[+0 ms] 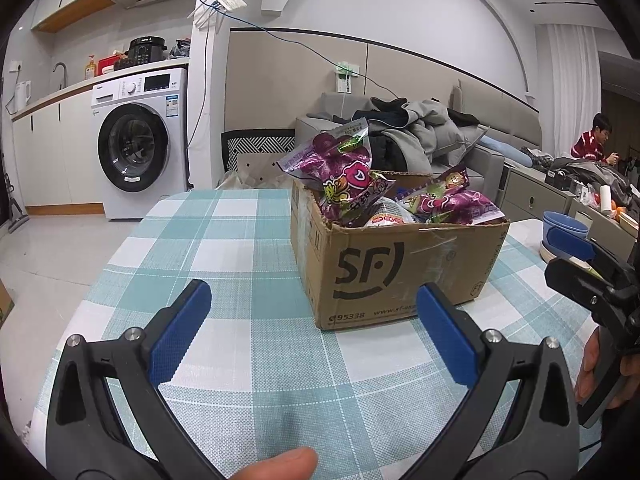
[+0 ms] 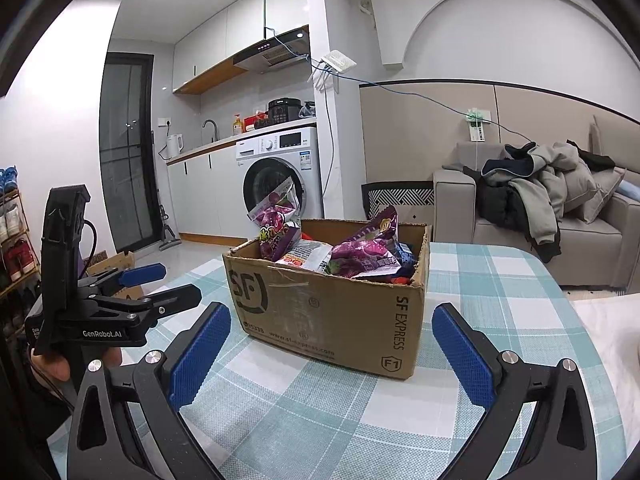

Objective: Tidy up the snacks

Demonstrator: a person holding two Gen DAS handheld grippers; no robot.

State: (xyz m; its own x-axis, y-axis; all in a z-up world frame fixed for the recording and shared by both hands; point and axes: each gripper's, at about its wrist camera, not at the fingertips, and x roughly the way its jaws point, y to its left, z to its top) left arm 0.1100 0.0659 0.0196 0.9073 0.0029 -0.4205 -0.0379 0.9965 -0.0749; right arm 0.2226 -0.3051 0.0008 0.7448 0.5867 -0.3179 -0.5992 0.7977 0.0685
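Note:
A brown SF cardboard box (image 1: 400, 268) stands on the teal checked tablecloth (image 1: 224, 248), filled with purple snack bags (image 1: 344, 176) and a white packet; one purple bag sticks up at its far left corner. The box shows in the right wrist view (image 2: 332, 312) with the same bags (image 2: 360, 256). My left gripper (image 1: 314, 312) is open and empty, low over the cloth just in front of the box. My right gripper (image 2: 334, 332) is open and empty, facing the box's near corner. Each gripper appears in the other's view, the right one (image 1: 576, 256) and the left one (image 2: 160, 284).
A washing machine (image 1: 140, 144) and kitchen counter stand behind the table. A grey sofa piled with clothes (image 2: 540, 196) is beyond the box. Blue bowls (image 1: 564, 224) sit at the table's right end. A person sits far right (image 1: 596, 140). A shoe rack (image 2: 12, 232) stands left.

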